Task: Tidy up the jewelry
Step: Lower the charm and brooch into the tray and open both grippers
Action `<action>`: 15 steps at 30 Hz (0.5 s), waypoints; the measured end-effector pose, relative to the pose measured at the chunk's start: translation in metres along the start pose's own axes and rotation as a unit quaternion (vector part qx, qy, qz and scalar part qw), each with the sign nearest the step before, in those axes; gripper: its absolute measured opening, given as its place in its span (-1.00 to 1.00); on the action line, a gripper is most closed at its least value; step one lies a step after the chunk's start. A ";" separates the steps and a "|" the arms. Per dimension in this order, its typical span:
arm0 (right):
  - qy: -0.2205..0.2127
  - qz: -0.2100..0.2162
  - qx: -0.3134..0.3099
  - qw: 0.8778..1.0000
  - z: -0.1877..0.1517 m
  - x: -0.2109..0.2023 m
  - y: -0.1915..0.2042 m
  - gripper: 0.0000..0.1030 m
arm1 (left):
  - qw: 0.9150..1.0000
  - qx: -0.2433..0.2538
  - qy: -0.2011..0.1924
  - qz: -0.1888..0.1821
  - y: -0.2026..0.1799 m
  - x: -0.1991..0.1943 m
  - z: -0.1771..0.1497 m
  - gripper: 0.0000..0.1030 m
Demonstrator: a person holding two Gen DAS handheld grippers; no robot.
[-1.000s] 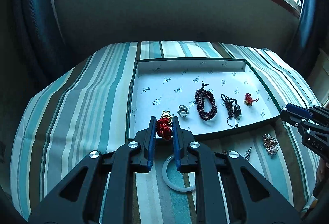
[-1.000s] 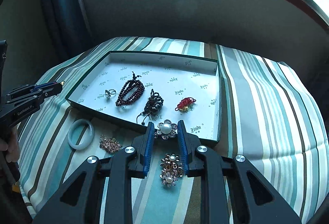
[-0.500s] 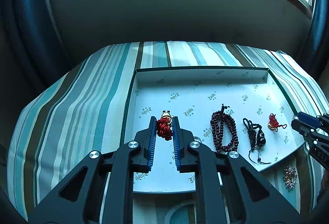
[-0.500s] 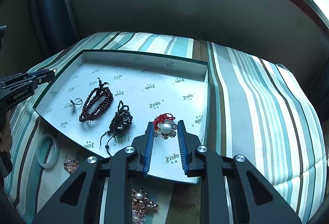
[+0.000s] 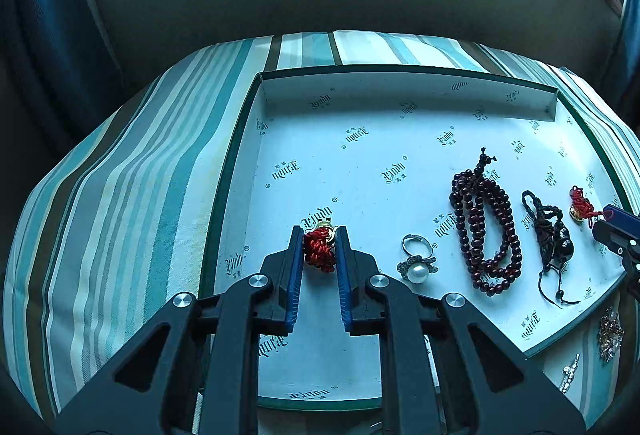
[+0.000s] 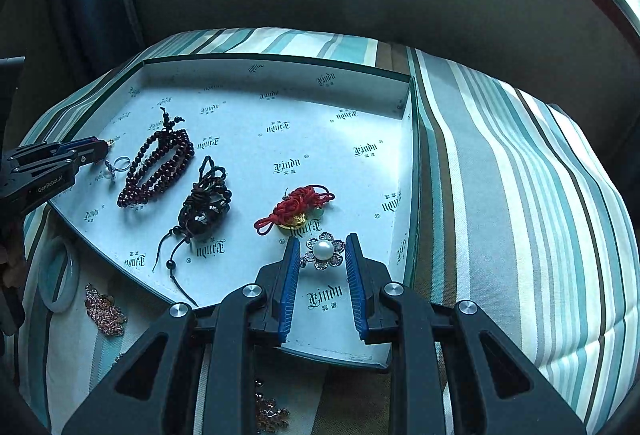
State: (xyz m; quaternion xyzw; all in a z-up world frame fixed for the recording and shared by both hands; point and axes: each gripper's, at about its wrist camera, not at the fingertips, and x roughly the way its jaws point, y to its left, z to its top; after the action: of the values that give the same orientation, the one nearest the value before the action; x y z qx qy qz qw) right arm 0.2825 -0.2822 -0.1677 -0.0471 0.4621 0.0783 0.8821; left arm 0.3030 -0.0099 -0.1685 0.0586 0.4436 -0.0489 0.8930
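A red knotted charm [image 5: 319,250] is pinched by the left gripper [image 5: 319,251] over the tray's [image 5: 404,91] near-left floor, with bare lining beyond. A pearl flower brooch [image 6: 323,251] is clamped by the right gripper [image 6: 323,253] near the right wall. The beaded bracelet [image 6: 158,164] lies left; near-edge pieces are cut off.

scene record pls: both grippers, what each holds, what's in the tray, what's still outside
left gripper: shut on red knotted-cord charm, over tray
right gripper: shut on pearl flower brooch, over tray
white printed tray: dark red bead bracelet, black cord bracelet, red knot with gold charm, pearl ring
outside tray: pale jade bangle, rhinestone brooch
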 end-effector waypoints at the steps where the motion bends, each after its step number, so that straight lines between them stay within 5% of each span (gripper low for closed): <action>1: -0.001 0.000 0.001 1.000 0.000 0.000 0.000 -0.53 | 1.000 -0.001 0.000 0.000 0.000 0.000 -0.001 -0.70; 4: -0.002 0.003 0.002 1.000 0.000 0.000 0.000 -0.50 | 1.000 -0.001 -0.001 0.001 0.000 0.000 -0.001 -0.63; 6: -0.003 0.005 0.002 1.000 0.000 -0.001 0.000 -0.41 | 1.000 -0.003 -0.001 0.001 0.001 0.001 0.000 -0.30; 15: -0.017 0.005 0.007 1.000 0.005 -0.016 0.001 -0.32 | 1.000 -0.007 -0.009 -0.008 0.001 -0.016 0.001 0.06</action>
State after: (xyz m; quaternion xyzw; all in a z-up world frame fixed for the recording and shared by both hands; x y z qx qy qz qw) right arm 0.2770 -0.2816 -0.1514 -0.0373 0.4477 0.0804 0.8898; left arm 0.2938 -0.0085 -0.1550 0.0480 0.4361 -0.0532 0.8970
